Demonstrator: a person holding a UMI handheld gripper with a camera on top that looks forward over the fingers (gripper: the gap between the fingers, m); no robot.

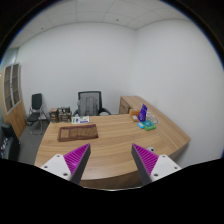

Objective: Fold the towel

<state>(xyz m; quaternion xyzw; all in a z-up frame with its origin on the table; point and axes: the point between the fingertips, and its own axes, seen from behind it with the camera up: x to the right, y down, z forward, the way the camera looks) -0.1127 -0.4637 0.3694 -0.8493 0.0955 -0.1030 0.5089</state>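
Observation:
A brown folded towel (78,132) lies flat on the far left part of a wooden desk (110,140), well beyond my fingers. My gripper (110,158) is held high over the desk's near edge, open and empty, with its two purple pads (75,157) spread wide apart. Nothing stands between the fingers.
A teal and purple cluster of small things (146,120) sits at the desk's far right. A black office chair (91,102) stands behind the desk, another chair (37,108) at the left wall. A wooden cabinet (130,103) stands at the back right.

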